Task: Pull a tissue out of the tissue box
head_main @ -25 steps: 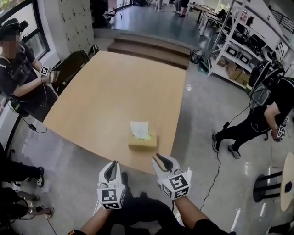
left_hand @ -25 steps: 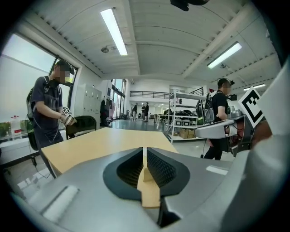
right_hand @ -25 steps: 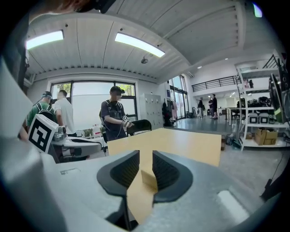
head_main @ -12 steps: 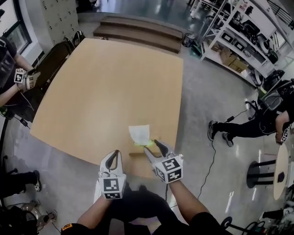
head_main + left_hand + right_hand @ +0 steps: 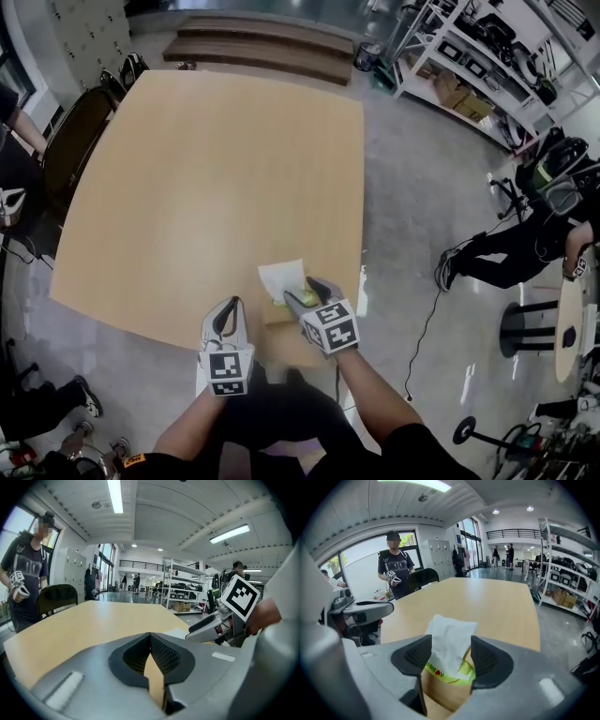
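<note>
My right gripper (image 5: 450, 654) has just been opening its jaws, now wide with the tissue (image 5: 449, 637) between them; my left gripper (image 5: 150, 636) has its jaws closed.

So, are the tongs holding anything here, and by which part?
Nothing is held. The right tongs have just been opening and straddle the tissue sticking up from the box, pads clear of it. The left tongs are shut and empty.

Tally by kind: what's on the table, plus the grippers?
tissue box: 1
tissue: 1
gripper: 2 (left gripper, right gripper)
Total: 4
</note>
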The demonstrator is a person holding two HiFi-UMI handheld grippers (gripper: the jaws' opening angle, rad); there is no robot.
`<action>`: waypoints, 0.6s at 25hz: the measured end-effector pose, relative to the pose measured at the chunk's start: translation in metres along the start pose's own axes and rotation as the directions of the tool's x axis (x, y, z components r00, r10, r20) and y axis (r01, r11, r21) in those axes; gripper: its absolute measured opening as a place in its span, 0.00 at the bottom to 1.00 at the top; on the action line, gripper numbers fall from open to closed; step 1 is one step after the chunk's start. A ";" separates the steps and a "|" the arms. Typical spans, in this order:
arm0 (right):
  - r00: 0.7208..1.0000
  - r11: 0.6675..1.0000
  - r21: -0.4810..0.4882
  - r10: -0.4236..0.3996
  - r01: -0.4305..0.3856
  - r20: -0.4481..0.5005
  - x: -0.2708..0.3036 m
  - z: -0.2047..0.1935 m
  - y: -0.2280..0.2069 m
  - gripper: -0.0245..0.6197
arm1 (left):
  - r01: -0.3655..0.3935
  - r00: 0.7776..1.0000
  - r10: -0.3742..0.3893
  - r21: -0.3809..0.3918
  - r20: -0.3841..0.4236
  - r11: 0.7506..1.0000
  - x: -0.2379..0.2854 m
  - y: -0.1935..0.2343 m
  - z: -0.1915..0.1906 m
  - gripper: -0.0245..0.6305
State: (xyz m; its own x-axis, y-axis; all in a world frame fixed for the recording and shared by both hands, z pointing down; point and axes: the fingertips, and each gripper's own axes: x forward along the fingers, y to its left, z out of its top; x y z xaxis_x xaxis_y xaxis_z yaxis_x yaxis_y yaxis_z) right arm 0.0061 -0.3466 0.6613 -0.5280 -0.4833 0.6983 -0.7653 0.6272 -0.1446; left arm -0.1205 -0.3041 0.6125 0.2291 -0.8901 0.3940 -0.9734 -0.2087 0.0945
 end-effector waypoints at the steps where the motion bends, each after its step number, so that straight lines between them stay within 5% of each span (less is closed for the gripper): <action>1: 1.000 1.000 -0.003 0.000 0.000 -0.010 0.003 -0.001 0.001 0.41 | 0.004 1.000 -0.004 0.001 -0.003 1.000 0.002 0.001 0.000 0.07; 9: 0.998 1.000 -0.026 0.016 -0.017 -0.054 0.007 -0.002 0.016 0.37 | 0.026 0.999 -0.026 0.001 -0.025 1.000 0.013 0.004 0.005 0.07; 15: 0.999 0.998 -0.059 -0.001 -0.002 -0.052 0.010 -0.005 0.018 0.06 | 0.033 0.999 -0.033 -0.007 -0.032 0.999 0.017 0.006 -0.002 0.07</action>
State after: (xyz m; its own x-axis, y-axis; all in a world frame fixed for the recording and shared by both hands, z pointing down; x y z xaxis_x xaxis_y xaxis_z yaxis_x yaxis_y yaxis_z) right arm -0.0109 -0.3376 0.6694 -0.5074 -0.4515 0.7340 -0.7413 0.6629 -0.1047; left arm -0.1226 -0.3194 0.6219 0.2609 -0.8694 0.4196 -0.9654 -0.2347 0.1140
